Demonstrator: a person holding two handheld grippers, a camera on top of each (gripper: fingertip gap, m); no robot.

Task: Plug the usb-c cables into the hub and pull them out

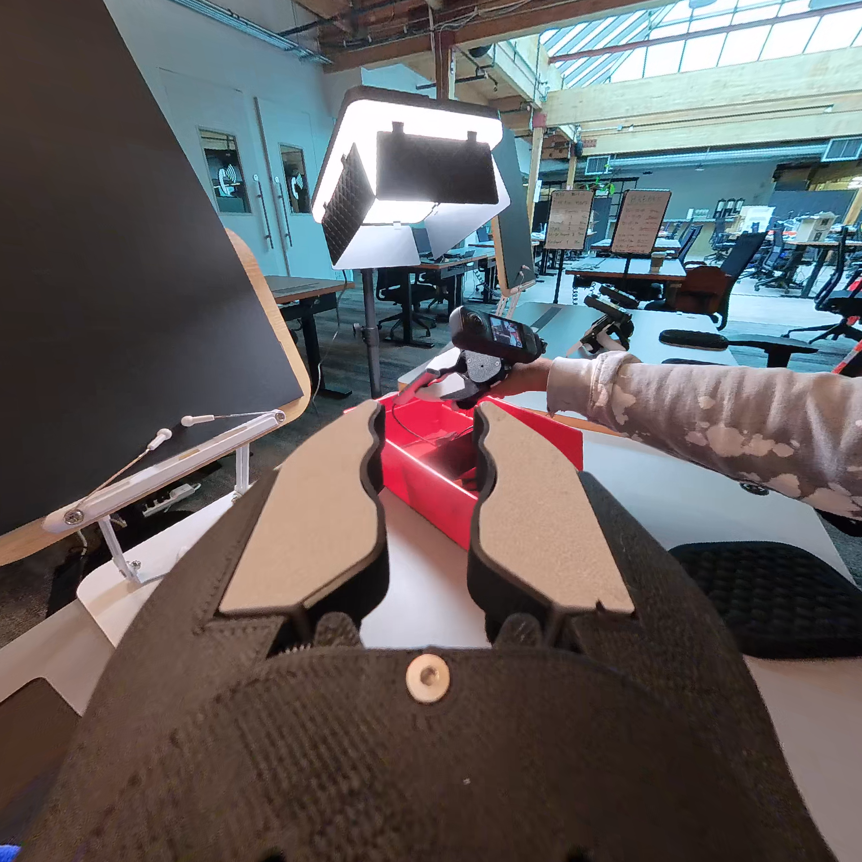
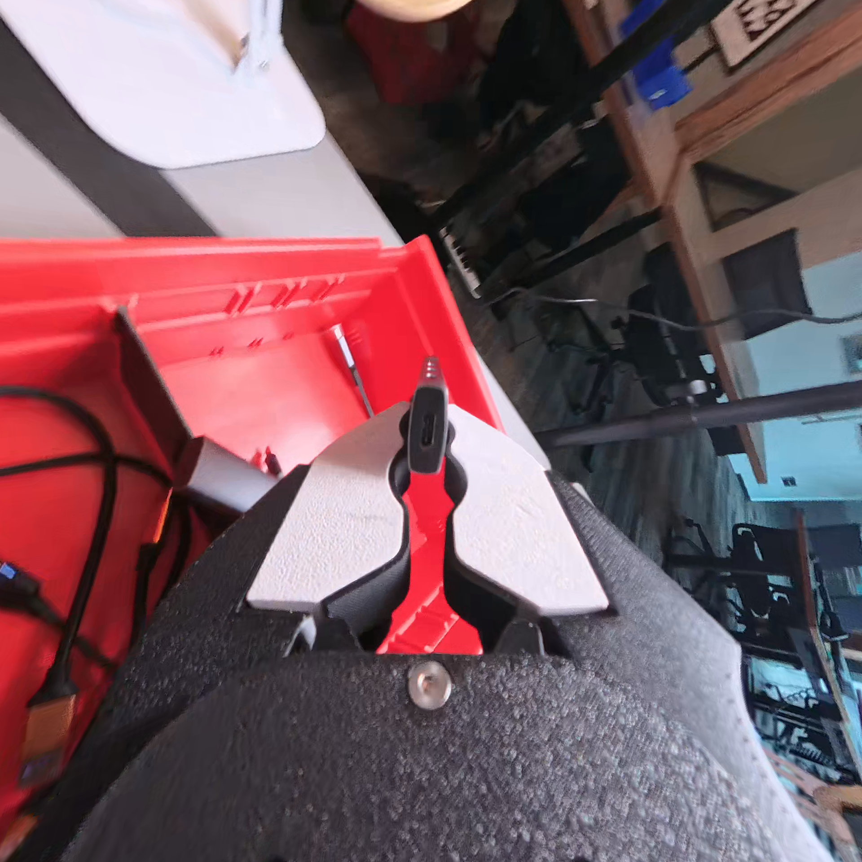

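Two tools working over a white worktop [image 1: 653,490] beside a lit studio lamp [image 1: 410,172]. Sitting on that worktop, a red bin [image 1: 420,485] split by a divider, with dark cables [image 2: 93,457] coiling in one compartment and a grey hub [image 2: 224,476] lying across the divider's end. Hovering short of the bin, the left tool [image 1: 427,422], fingers spread apart and gripping nothing. Reaching over the bin's far corner on a patterned sleeve [image 1: 699,420], the right tool [image 2: 425,438], fingertips clamping a black usb-c plug [image 2: 427,429] upright, socket end facing the camera, thin cable [image 1: 406,427] trailing down into the bin. Resting near the bin's far wall, a slim silver connector [image 2: 347,359].
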